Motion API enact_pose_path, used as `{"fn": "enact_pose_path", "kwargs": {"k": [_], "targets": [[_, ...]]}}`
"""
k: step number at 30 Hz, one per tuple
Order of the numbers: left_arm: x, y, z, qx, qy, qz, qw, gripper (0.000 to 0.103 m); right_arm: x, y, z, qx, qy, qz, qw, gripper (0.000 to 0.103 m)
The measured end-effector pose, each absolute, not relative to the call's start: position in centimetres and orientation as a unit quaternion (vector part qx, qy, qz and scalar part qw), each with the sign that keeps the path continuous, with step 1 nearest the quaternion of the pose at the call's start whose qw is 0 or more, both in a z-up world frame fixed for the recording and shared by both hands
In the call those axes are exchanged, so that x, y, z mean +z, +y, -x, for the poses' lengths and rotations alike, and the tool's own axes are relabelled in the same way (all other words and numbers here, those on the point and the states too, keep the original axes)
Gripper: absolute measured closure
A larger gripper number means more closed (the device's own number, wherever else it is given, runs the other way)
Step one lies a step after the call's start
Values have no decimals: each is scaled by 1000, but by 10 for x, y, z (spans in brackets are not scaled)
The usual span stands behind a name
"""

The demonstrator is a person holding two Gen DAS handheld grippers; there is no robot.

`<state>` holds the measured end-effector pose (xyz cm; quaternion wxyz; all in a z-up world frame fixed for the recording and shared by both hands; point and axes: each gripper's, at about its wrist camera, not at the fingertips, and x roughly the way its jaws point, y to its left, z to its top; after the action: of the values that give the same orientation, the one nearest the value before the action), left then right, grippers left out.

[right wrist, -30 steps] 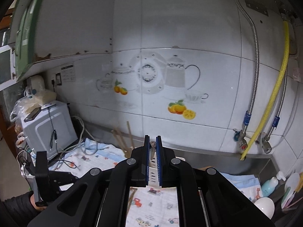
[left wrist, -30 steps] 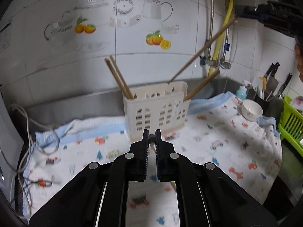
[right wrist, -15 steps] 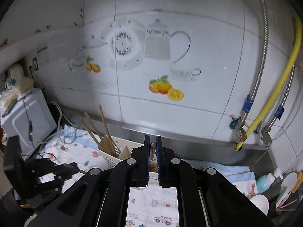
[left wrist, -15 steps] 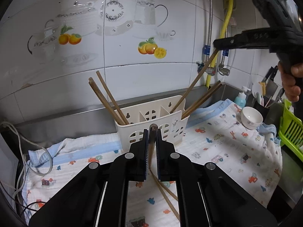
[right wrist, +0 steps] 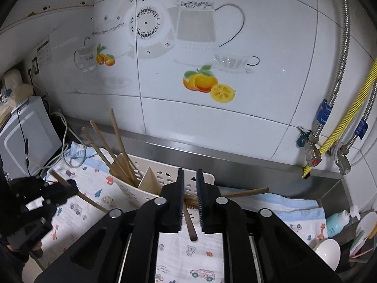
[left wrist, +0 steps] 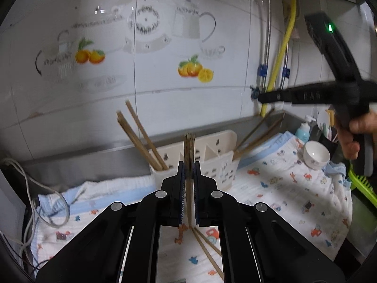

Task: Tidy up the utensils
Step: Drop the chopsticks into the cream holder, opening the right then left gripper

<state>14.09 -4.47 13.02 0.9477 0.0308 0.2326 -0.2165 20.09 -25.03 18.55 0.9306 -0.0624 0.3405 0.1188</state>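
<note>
Left gripper [left wrist: 188,176], frame centre, clamps one chopstick [left wrist: 189,151] upright for the cream holder [left wrist: 212,162] just behind, while right gripper [right wrist: 189,188] jaws are opening over the holder's right end, its chopstick [right wrist: 189,221] loose between them, apparently to release it.

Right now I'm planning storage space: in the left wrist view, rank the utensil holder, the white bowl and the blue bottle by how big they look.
1. Utensil holder, clearly largest.
2. White bowl.
3. Blue bottle, smallest, though it stands farther back and partly hidden, so its true size against the bowl is unsure.
</note>
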Motion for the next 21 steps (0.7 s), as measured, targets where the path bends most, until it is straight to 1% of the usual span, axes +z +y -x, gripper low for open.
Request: {"fn": "enact_pose_path", "kwargs": {"k": [2, 7, 14, 18, 21], "targets": [[141, -43, -141, -218, 221, -29, 950, 98, 187, -252, -199, 120, 336, 60, 932, 85], [176, -46, -139, -222, 186, -26, 957, 98, 191, -256, -186, 126, 322, 48, 937, 84], [225, -61, -148, -202, 113, -41, 972, 98, 185, -254, -149, 134, 296, 47, 945, 80], [238, -68, -168, -192, 94, -34, 976, 98, 170, -253, -129, 139, 289, 50, 946, 79], [237, -73, -186, -177, 84, -30, 980, 98, 156, -256, -118, 142, 291, 45, 945, 79]]}}
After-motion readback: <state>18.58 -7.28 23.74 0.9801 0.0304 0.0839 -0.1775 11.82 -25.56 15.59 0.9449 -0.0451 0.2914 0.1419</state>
